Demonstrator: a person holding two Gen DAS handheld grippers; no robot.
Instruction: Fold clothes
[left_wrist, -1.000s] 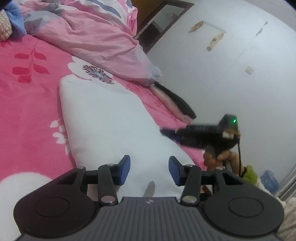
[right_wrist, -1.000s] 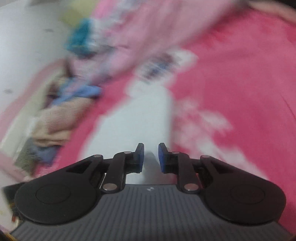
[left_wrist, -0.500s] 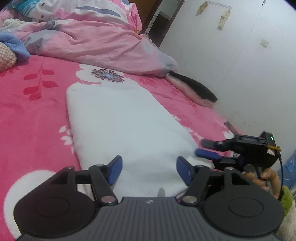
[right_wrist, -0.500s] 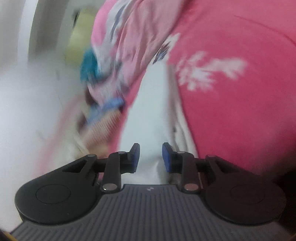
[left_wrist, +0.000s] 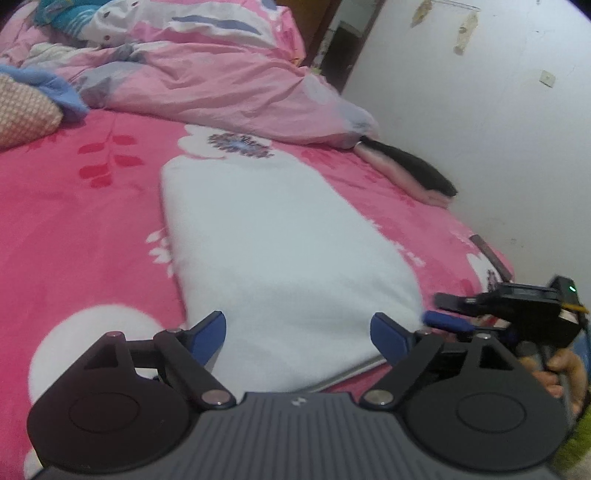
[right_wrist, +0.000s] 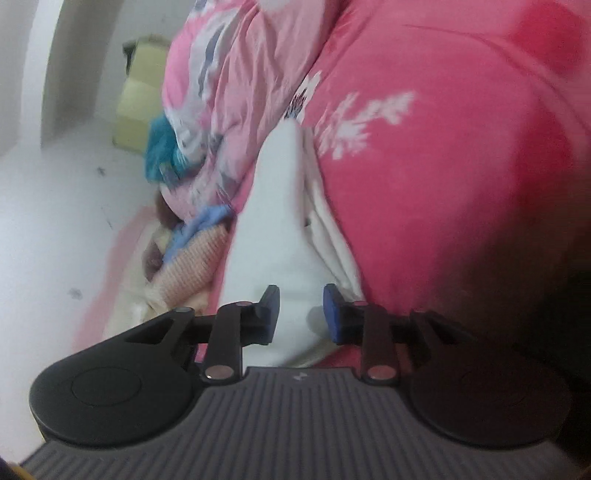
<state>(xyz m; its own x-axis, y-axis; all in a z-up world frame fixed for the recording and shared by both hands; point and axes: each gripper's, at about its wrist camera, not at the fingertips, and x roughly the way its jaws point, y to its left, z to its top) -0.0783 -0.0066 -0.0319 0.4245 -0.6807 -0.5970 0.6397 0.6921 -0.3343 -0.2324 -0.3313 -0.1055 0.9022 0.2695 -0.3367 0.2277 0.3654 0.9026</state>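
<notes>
The white garment (left_wrist: 280, 251) lay folded into a long strip on the pink flowered bedsheet (left_wrist: 66, 206), running away from the tongs toward the rumpled pink quilt (left_wrist: 221, 77) at the head of the bed. The left gripper (left_wrist: 297, 332) hovered over the strip's near end, its jaws having just been opening; they stood wide apart, the blue pads (left_wrist: 208, 334) touching nothing, with the cloth spread below and beyond the gap between them. The right gripper (left_wrist: 448, 309) sat low at the near right corner of the garment, seen from the left camera with a hand (left_wrist: 561, 373) behind it. In its own view the right gripper (right_wrist: 301, 312) had its jaws set narrowly apart, and the white cloth (right_wrist: 280, 236) rose between them; the picture was too soft to tell whether the pads pressed on it. A dark and pink garment (left_wrist: 410, 173) lay well apart by the wall.
</notes>
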